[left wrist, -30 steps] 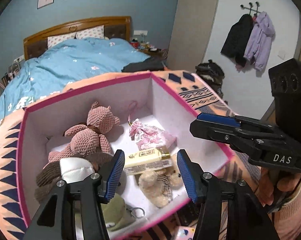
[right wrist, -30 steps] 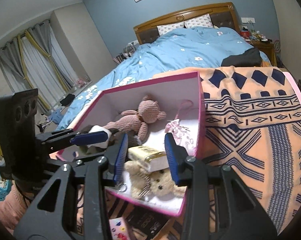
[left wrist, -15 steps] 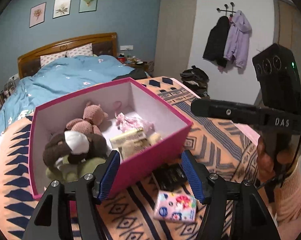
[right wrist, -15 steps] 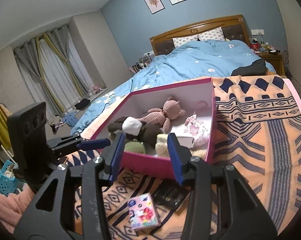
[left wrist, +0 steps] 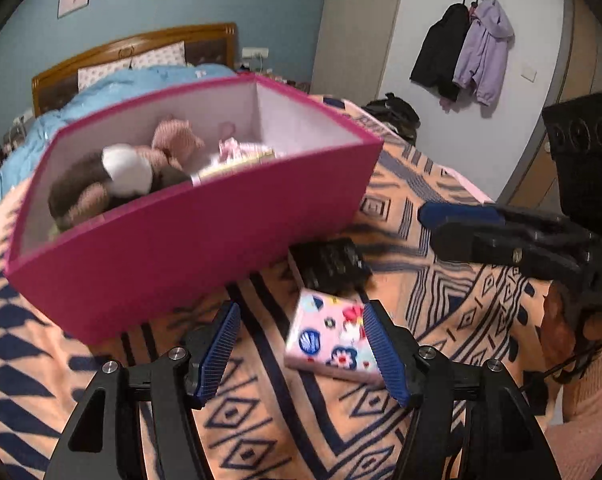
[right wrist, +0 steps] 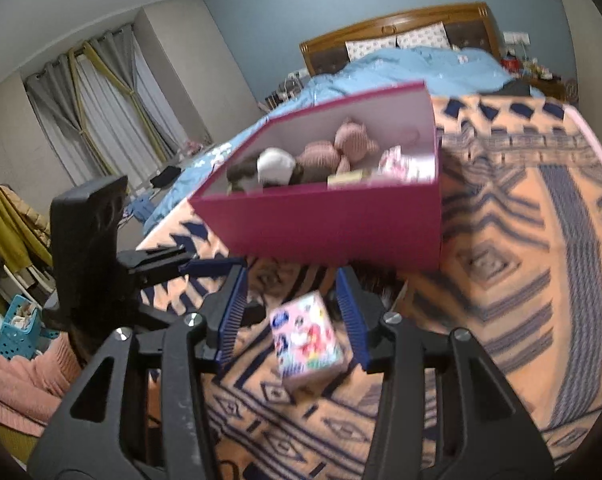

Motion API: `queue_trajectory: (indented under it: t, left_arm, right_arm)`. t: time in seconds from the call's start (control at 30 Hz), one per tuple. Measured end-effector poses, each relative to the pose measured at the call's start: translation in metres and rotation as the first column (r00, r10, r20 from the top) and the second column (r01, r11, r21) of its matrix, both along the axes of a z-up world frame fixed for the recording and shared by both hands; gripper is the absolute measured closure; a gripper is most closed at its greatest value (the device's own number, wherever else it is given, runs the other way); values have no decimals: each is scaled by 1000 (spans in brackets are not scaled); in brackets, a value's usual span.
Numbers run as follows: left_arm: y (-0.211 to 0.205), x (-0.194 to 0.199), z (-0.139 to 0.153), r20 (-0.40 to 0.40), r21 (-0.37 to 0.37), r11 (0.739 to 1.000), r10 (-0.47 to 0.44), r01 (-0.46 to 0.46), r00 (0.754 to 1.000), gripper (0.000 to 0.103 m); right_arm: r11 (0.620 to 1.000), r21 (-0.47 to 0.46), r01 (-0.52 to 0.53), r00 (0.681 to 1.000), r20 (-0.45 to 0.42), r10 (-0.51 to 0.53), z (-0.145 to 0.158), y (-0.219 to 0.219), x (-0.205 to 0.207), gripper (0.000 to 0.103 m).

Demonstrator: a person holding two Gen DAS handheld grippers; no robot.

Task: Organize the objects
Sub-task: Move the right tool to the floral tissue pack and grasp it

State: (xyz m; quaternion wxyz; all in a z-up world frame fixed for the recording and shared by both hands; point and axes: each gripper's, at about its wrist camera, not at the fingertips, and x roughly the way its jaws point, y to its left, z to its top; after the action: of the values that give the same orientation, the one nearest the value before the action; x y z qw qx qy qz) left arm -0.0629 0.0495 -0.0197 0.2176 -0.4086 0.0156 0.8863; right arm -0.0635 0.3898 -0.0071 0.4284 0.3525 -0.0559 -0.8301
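The left wrist view takes in the coats hanging on a wall hook and the right gripper reaching in from the side; seen edge-on there, its jaws cannot be judged. The right wrist view instead shows the curtained window, a blue basket on the floor and the left gripper coming in from the left, also edge-on. In its own view the right gripper has its jaws spread, and the pink patterned box lies between the blue pads, on the orange-and-navy patterned blanket, touching neither pad as far as the blur allows. In the left view the left gripper is likewise spread wide and holds nothing; the pink patterned box sits toward its right-hand pad, its edge hidden behind that pad, so contact cannot be told. The small box lies flat, printed face up, its long axis running roughly away from the cameras toward the magenta storage box, turned slightly askew. A black flat object lies between the two, partly under the magenta box's near corner. Inside the storage box are a brown-and-white plush, a pink knitted bear and a pink pouch.
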Motion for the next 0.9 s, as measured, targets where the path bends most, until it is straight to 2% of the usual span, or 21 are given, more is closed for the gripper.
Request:
queue_trajectory:
  t: [0.3, 0.5, 0.57, 0.77, 0.9]
  left_arm:
    - [4, 1, -25, 72, -15, 1000, -9, 10, 997, 39]
    - [6, -2, -38, 133, 9, 999, -47, 47, 990, 53]
    - [6, -2, -38, 134, 16, 998, -60, 58, 989, 54]
    - [12, 6, -39, 161, 33, 992, -124, 120, 979, 55]
    - [19, 14, -43, 178, 40, 989, -149, 144, 973, 55]
  right_arm:
    - [1000, 22, 15, 991, 135, -18, -45, 0, 3, 55]
    - [1000, 18, 23, 975, 222, -26, -65, 4, 1, 55]
    - [1000, 17, 21, 969, 244, -24, -70, 4, 0, 55]
    - [1000, 18, 19, 960, 279, -23, -79, 4, -5, 59]
    - [999, 33, 27, 964, 262, -35, -76, 5, -8, 59]
